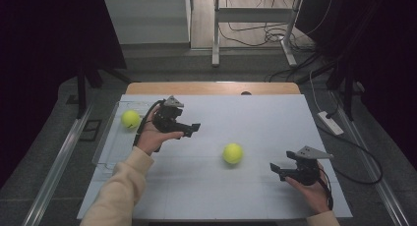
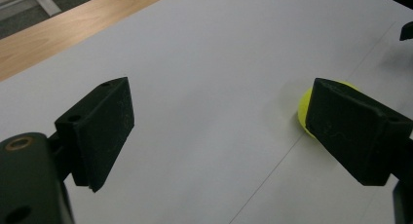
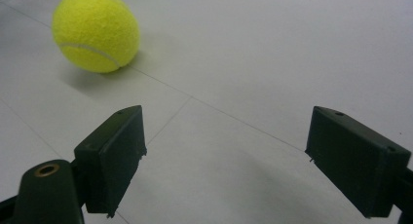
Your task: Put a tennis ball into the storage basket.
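Evidently the work was about half done. One tennis ball point(image 1: 130, 119) already lay in the clear tray point(image 1: 105, 155) at the nine o'clock edge of the worktop point(image 1: 255, 118), up in the tray's far end. A second tennis ball point(image 1: 232, 153) sat loose on the white surface, a little toward four o'clock from the middle, touched by nothing.

The left gripper point(image 1: 193, 129) hung just beside the tray, its fingers point(image 2: 100, 131) pointing toward three o'clock and spread apart with nothing between them. In the left gripper view the loose ball peeked out from behind the right-hand finger, farther off across the worktop.

The right gripper point(image 1: 276, 170) rested near the five o'clock corner, aimed toward nine o'clock. Its fingers point(image 3: 114, 156) were likewise released and empty, and in the right gripper view the loose ball lay ahead at about eleven o'clock, near but clear of the fingers.

By the look of it, what remained was to close on the loose ball, carry it across toward nine o'clock and set it in the tray beside the first. Which hand would take it could not be told; the right one lay nearer, though the left was pointed that way too. No grasp had begun.
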Available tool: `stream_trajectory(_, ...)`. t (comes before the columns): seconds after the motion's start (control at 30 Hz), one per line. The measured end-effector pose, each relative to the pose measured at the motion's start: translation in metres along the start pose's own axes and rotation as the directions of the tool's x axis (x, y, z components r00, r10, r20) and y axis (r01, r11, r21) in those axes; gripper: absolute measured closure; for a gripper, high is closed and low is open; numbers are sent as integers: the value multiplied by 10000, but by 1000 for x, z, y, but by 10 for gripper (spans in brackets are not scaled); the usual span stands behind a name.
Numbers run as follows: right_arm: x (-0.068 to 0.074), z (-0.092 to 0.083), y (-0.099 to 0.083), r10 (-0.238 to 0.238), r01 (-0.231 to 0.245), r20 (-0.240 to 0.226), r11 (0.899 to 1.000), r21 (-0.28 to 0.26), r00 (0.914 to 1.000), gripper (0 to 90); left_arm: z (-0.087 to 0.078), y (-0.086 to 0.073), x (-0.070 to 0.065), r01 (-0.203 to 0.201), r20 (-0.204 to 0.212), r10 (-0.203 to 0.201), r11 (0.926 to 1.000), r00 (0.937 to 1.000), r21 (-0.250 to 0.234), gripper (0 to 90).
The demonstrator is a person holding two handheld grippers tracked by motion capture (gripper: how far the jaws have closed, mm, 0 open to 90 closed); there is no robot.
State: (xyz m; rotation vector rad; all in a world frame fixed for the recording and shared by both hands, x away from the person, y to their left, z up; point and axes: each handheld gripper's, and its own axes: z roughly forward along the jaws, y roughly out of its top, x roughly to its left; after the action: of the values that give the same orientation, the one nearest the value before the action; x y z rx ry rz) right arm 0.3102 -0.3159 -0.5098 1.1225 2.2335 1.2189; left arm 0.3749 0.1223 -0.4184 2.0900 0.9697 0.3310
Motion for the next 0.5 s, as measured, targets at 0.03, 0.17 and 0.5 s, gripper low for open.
stream_trajectory(0.03, 0, 0, 0, 0, 0, 0, 10000, 0, 10000, 144, 0, 0, 0, 0, 0, 0, 10000, 10000, 0, 116)
stream_trajectory(0.17, 0, 0, 0, 1, -1, 7, 10000, 1, 10000, 144, 2, 1, -4, -73, 134, 73, 10000, 9999, -20, 116)
stream_trajectory(0.5, -1, 1, 0, 83, -83, -44, 10000, -1, 10000, 144, 9, 2, -11, -163, 361, 161, 9999, 9992, 44, 114)
